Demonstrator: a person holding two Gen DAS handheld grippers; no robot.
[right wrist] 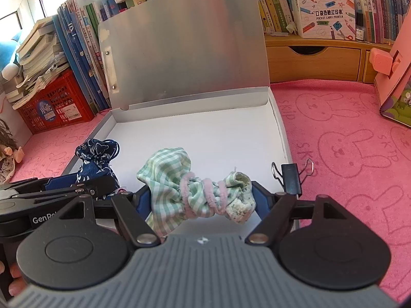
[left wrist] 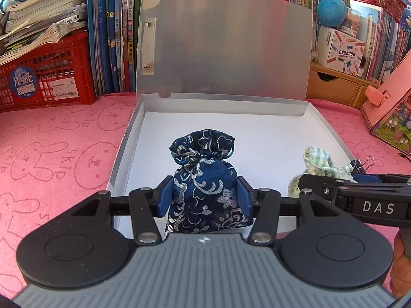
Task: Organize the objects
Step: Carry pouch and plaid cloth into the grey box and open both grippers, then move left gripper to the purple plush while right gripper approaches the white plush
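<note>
My left gripper (left wrist: 204, 192) is shut on a dark blue brocade pouch (left wrist: 205, 179) and holds it upright over the front of an open grey file box (left wrist: 123, 154). My right gripper (right wrist: 199, 197) is shut on a green checked cloth pouch (right wrist: 179, 187) tied with a pink cord, held over the same box (right wrist: 281, 133). The checked pouch also shows in the left wrist view (left wrist: 318, 164), and the blue pouch in the right wrist view (right wrist: 97, 159). The box lid (left wrist: 223, 46) stands open at the back.
A black binder clip (right wrist: 291, 178) lies at the box's front right corner on the pink rabbit-print cloth (right wrist: 346, 154). A red crate (left wrist: 46, 77), upright books (left wrist: 113, 38), wooden drawers (right wrist: 316, 61) and a pink stand (right wrist: 393, 64) surround the box.
</note>
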